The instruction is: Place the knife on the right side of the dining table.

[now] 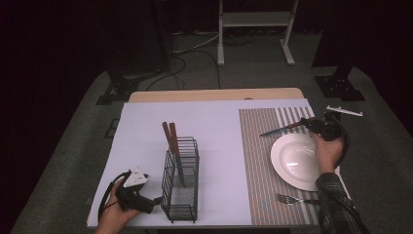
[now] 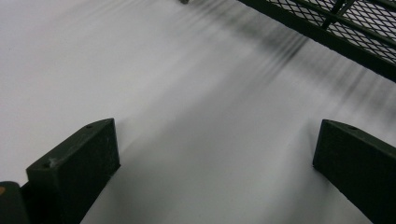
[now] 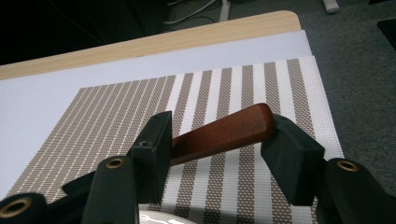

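Overhead, the right gripper (image 1: 311, 125) meets a wooden-handled knife (image 1: 282, 129) lying on the striped woven placemat (image 1: 258, 161), far of the white plate (image 1: 292, 161). Its own view shows the brown handle (image 3: 224, 133) crossing between half-parted jaws; pad contact is unclear. Near left, the left gripper (image 1: 134, 192) rests wide open, holding nothing, beside the wire-mesh caddy (image 1: 181, 180).

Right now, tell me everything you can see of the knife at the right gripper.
The knife has a reddish-brown, wood-like handle with a rounded end and a slim metal blade. It lies flat on the striped placemat, just beyond the white plate, blade pointing left. Its handle end sits between the right gripper's jaws; whether the pads press it is unclear.
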`<action>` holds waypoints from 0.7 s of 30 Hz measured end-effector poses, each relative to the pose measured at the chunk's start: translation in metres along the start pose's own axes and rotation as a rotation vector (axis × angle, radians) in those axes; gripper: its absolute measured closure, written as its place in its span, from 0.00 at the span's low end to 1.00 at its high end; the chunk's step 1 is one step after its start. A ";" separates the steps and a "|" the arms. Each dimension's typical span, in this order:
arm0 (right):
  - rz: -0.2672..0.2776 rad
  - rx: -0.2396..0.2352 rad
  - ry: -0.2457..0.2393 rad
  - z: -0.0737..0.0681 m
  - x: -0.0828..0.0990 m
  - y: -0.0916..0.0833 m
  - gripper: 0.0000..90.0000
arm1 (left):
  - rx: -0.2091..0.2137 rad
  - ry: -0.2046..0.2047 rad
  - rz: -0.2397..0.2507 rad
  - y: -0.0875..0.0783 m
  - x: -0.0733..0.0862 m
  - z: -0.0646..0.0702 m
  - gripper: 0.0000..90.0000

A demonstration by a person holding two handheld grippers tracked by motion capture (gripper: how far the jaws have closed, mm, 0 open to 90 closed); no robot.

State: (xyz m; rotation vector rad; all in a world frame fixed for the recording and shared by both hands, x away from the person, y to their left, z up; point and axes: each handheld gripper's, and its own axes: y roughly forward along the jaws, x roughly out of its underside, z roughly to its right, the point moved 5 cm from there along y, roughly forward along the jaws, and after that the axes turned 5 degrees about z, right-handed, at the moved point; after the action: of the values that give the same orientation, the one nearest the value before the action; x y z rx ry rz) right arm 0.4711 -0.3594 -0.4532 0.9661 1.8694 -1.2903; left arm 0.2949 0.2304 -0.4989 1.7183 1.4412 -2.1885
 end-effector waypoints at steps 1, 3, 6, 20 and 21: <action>-0.004 0.004 -0.003 0.001 0.000 0.000 0.48 | 0.000 0.000 0.000 0.000 0.000 0.000 0.00; -0.017 0.004 0.002 0.002 0.002 0.002 0.48 | 0.000 0.000 0.000 0.000 0.000 0.000 0.00; -0.036 0.010 0.013 0.004 0.003 0.002 0.48 | 0.000 0.000 0.000 0.000 0.000 0.000 0.00; -0.141 0.034 0.069 0.012 0.007 0.010 0.47 | 0.000 0.000 0.000 0.000 0.000 0.000 0.00; -0.148 0.036 0.073 0.012 0.008 0.010 0.46 | 0.000 0.000 0.000 0.000 0.000 0.000 0.00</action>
State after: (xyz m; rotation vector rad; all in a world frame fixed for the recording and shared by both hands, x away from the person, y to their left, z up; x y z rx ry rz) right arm 0.4770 -0.3667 -0.4678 0.9187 2.0122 -1.3968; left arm 0.2949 0.2304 -0.4989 1.7180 1.4406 -2.1892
